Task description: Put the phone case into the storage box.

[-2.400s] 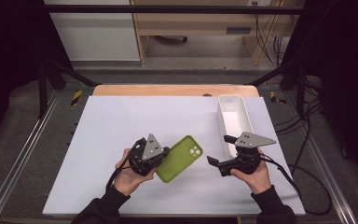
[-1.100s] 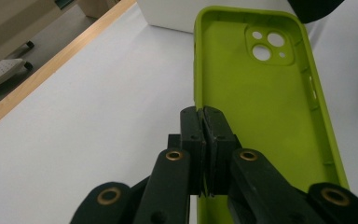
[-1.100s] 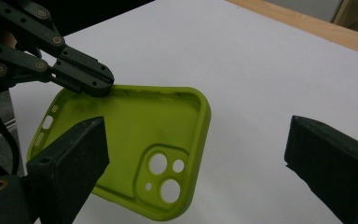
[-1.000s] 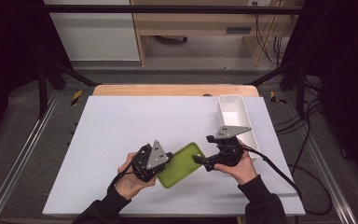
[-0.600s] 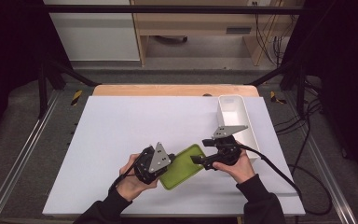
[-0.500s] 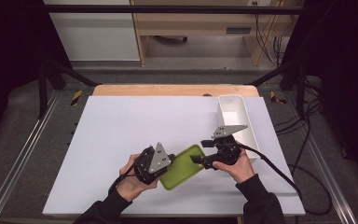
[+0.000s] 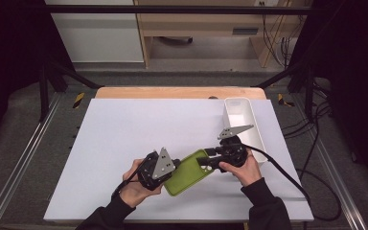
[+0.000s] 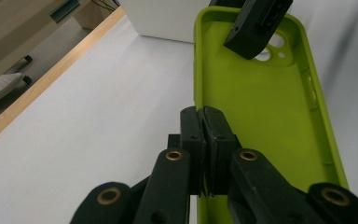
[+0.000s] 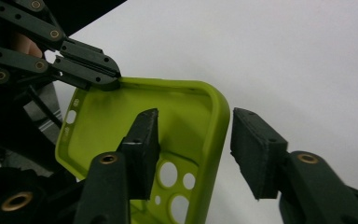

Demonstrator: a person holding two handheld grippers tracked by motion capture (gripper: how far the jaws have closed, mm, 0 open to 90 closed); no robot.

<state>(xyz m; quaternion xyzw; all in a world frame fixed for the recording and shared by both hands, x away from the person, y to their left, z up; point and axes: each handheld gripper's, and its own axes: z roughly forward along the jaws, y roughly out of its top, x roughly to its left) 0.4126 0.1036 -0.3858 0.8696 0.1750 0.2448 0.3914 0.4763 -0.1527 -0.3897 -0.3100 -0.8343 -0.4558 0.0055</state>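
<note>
- We find no brand, label or writing that can be read on any of the things here.
- We see a lime-green phone case (image 7: 190,171) low in the middle of the white table (image 7: 124,139), with its hollow side up and nothing inside it.
- In the left gripper view the case (image 8: 261,116) lies tilted, and its camera cutouts are at the far end, under the other gripper's jaw.
- The left gripper (image 7: 165,167) pinches the rim of the case – in its own view the two jaws (image 8: 204,140) stand pressed together with only the thin green wall between them.
- The right gripper (image 7: 205,163) stands at the camera end of the case. Its jaws have just been closing, and in its own view (image 9: 193,140) one jaw is inside the case and the other outside, with the case wall (image 9: 216,140) between them.
- There a gap shows between the outside pad and the wall, so we cannot say it grips – the jaws are narrow but not yet on the case.
- A white rectangular bin (image 7: 243,127) stands at the right side of the table, just beyond the right hand (image 7: 242,167); its inside looks empty.
- The left hand (image 7: 134,184) holds its gripper near the front edge of the table.
</note>
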